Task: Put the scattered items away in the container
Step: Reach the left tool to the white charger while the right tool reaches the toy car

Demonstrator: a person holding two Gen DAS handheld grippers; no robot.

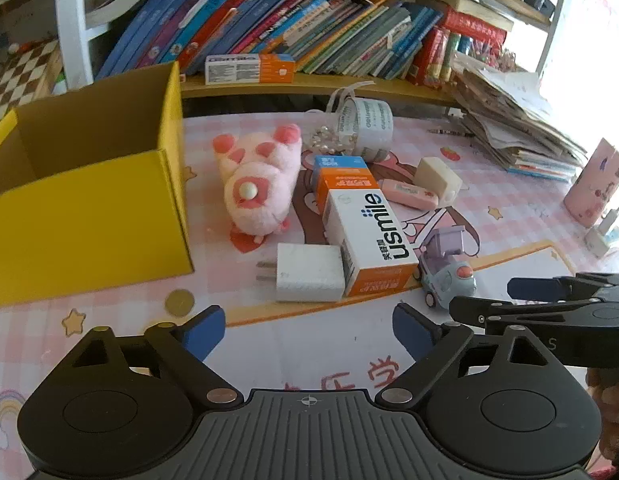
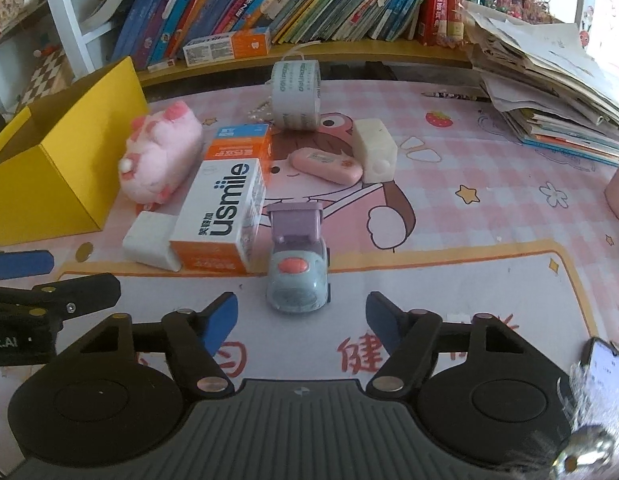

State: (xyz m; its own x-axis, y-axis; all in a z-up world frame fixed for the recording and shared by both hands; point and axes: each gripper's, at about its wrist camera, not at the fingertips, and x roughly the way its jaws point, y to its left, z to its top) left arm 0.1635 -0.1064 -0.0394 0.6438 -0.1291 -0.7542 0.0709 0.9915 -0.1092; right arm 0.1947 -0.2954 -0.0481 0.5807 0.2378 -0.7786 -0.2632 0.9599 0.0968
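Observation:
An open yellow cardboard box [image 1: 85, 216] [image 2: 57, 184] stands at the left. Beside it lie a pink plush pig [image 1: 257, 184] [image 2: 159, 160], a white charger plug [image 1: 309, 272] [image 2: 149, 242], a usmile box [image 1: 365, 236] [image 2: 223, 216], a toy car [image 1: 447, 270] [image 2: 297, 272], a pink eraser [image 1: 409, 192] [image 2: 325, 165], a white block [image 1: 437, 178] [image 2: 375, 150], a tape roll [image 1: 367, 128] [image 2: 296, 94] and a coin [image 1: 180, 303] [image 2: 84, 251]. My left gripper [image 1: 307, 332] is open, just short of the plug. My right gripper [image 2: 301, 320] is open, just short of the car.
A shelf of books [image 1: 269, 28] [image 2: 289, 4] runs along the back with another usmile box [image 1: 249, 68] on its ledge. A stack of papers [image 1: 517, 128] [image 2: 549, 88] sits at the right, with a pink cup [image 1: 595, 184]. A phone [image 2: 605, 368] lies at the near right.

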